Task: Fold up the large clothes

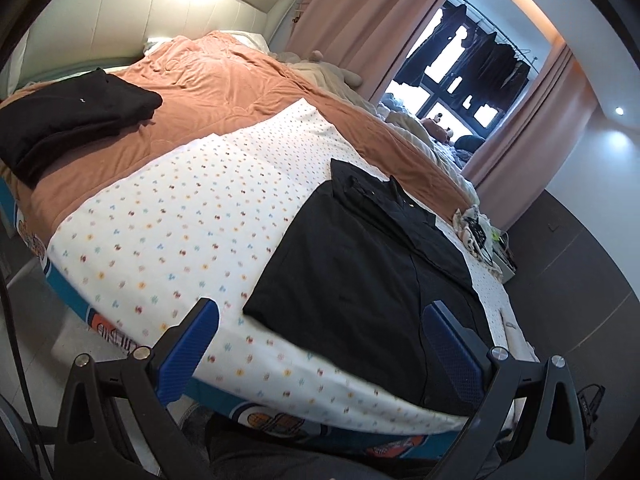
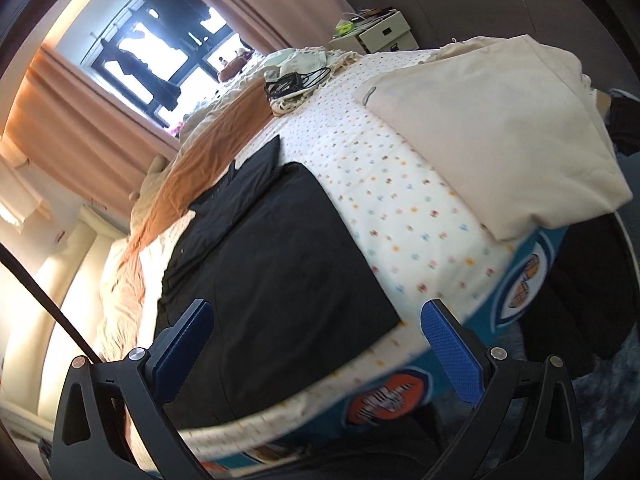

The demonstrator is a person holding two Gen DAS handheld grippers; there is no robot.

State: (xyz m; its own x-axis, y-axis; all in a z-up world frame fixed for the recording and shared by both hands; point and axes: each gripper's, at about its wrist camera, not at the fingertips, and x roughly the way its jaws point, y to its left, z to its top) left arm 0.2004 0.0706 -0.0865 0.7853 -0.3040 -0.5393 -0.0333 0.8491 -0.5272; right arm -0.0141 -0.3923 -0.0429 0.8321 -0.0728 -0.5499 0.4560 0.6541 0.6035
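Left claw [image 1: 320,332] spread wide, holding nothing; blue-padded fingers [image 1: 200,344] frame the near edge of the bed [image 1: 132,320] in the lower part of the frame. Right claw [image 2: 316,336] likewise wide and empty, its blue pads low in the frame, one over dark cloth, the other over the bed's teal side panel. Black shirt [image 1: 360,248] lies flat on the dotted white sheet [image 1: 180,216], folded into a roughly rectangular shape, collar end toward the far side of the bed, lower right of centre in the left view. In the right view the same shirt fills the centre, its near corner close to the bed edge. Neither claw touches it, as far as can be told. A second dark garment [image 1: 68,124], folded or bundled, sits at the left of the frame on the orange blanket [image 1: 224,88], well apart from the shirt. Cream folded cloth [image 2: 496,120] piled at the upper right of the right view, on the dotted sheet near the bed corner. Small clutter with black cords [image 2: 292,80] near the top centre of that view, beyond the shirt. Pink curtains [image 1: 360,12] flank a window with dark clothes hanging [image 1: 480,56], upper right in the left view. White drawer unit [image 2: 384,32] at top of the right view. Padded pale headboard [image 1: 140,8] upper left in the left view.
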